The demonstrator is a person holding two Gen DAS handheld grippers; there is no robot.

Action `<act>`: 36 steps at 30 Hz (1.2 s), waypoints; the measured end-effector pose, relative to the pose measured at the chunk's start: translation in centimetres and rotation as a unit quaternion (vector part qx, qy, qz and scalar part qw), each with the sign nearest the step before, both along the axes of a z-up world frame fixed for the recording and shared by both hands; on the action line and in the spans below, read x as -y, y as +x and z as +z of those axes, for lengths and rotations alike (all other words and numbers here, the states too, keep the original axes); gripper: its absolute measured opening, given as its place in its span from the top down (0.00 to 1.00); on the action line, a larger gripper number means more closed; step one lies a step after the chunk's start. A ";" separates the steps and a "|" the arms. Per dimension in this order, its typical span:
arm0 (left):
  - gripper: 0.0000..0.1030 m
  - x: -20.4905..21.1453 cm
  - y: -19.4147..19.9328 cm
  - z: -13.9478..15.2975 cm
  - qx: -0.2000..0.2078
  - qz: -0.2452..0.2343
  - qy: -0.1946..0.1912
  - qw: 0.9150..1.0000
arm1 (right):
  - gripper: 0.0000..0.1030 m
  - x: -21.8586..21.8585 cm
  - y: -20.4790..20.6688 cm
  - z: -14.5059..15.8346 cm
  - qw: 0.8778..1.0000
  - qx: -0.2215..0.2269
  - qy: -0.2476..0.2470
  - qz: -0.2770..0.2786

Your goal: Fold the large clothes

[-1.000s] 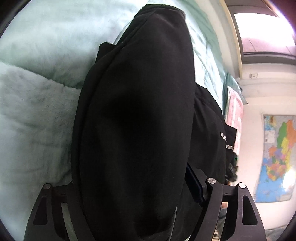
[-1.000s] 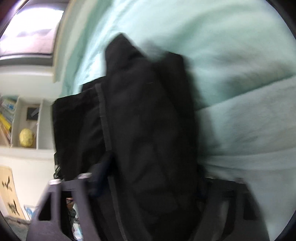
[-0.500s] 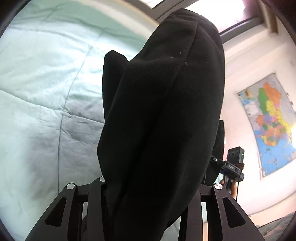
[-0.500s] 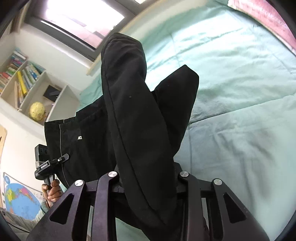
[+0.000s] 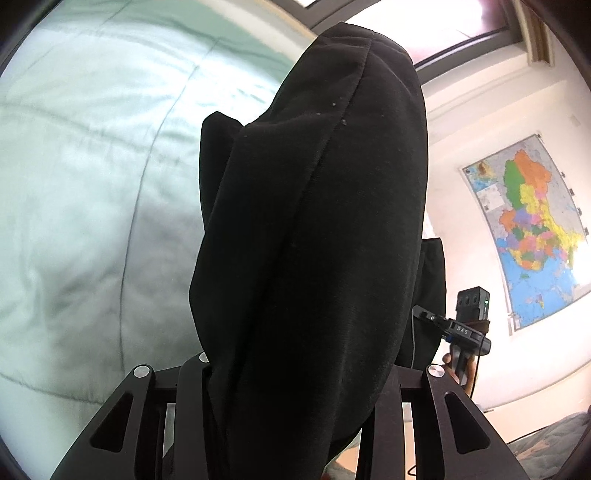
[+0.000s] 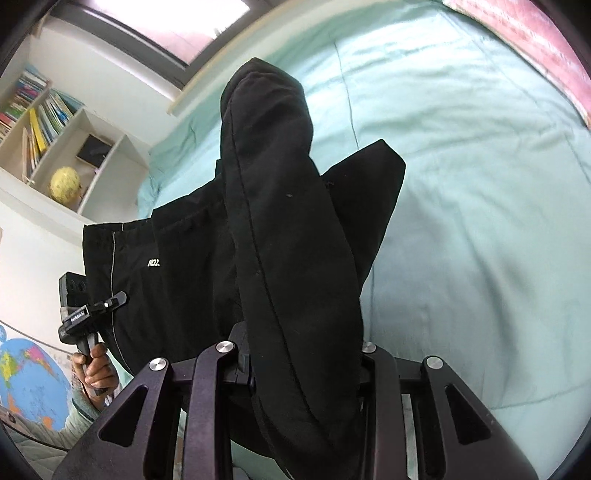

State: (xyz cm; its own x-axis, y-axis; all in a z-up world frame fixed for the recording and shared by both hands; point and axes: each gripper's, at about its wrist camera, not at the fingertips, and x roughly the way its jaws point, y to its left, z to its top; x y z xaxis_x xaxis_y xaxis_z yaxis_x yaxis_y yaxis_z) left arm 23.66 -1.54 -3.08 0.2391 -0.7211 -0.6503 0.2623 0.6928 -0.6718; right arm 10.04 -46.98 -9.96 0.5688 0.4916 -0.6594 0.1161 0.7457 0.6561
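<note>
A: Item one, the tongs. The left gripper (image 5: 295, 373) is recorded with its jaws drawn in and clamped on a thick roll of the black garment (image 5: 314, 240), which is draped forward over them. The right gripper (image 6: 299, 358) is entered likewise: jaws narrowed, a fold of the same garment pinched between them. Both pairs were lately being closed, with cloth already between them.

B: And where is the garment entered?

A: It is held up off the bed (image 6: 480, 221), stretched between the two grippers. A waistband with a small white print and a pale stripe is seen in the right view, hanging towards the left hand (image 6: 94, 365). One free corner hangs down towards the quilt.

B: The long axis?

A: It is judged to run from one gripper to the other, roughly along the near edge of the bed. Neither hand is judged nearer; the load is shared.

B: Room for the next move?

A: The green quilt ahead of both grippers is seen bare up to the far edge under the window (image 6: 166, 22). A red-patterned cloth (image 6: 535, 48) is noted at the right corner, well apart. A shelf (image 6: 55, 140) and a wall map (image 5: 528, 229) stand off the bed on opposite sides. Laying the garment forward is judged unobstructed; sagging of the hanging corner could spoil the fold.
</note>
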 end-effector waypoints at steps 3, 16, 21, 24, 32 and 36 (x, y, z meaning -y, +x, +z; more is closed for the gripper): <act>0.63 -0.8 -0.8 -2.9 -0.012 0.003 0.004 1.000 | 0.67 -1.0 0.2 -3.0 1.000 -0.011 -0.011 0.006; 0.36 -7.2 1.6 -13.4 -0.048 0.069 -0.045 0.995 | 0.56 0.4 1.6 -9.8 0.997 0.013 -0.071 -0.040; 0.33 -8.6 1.5 -15.9 -0.064 0.077 -0.094 0.991 | 0.37 1.7 0.4 -12.4 0.995 -0.001 -0.046 -0.090; 0.33 -9.7 -0.1 -12.9 -0.004 0.088 -0.030 0.996 | 0.36 1.7 -2.1 -10.5 0.986 0.007 -0.106 -0.132; 0.34 -5.7 -8.3 -1.9 0.176 0.093 0.144 0.969 | 0.32 -7.2 -6.1 -0.9 0.963 0.093 -0.234 -0.092; 0.34 1.7 -9.7 -0.3 0.206 0.054 0.172 0.962 | 0.33 -13.2 -2.9 -1.3 0.967 0.089 -0.236 -0.040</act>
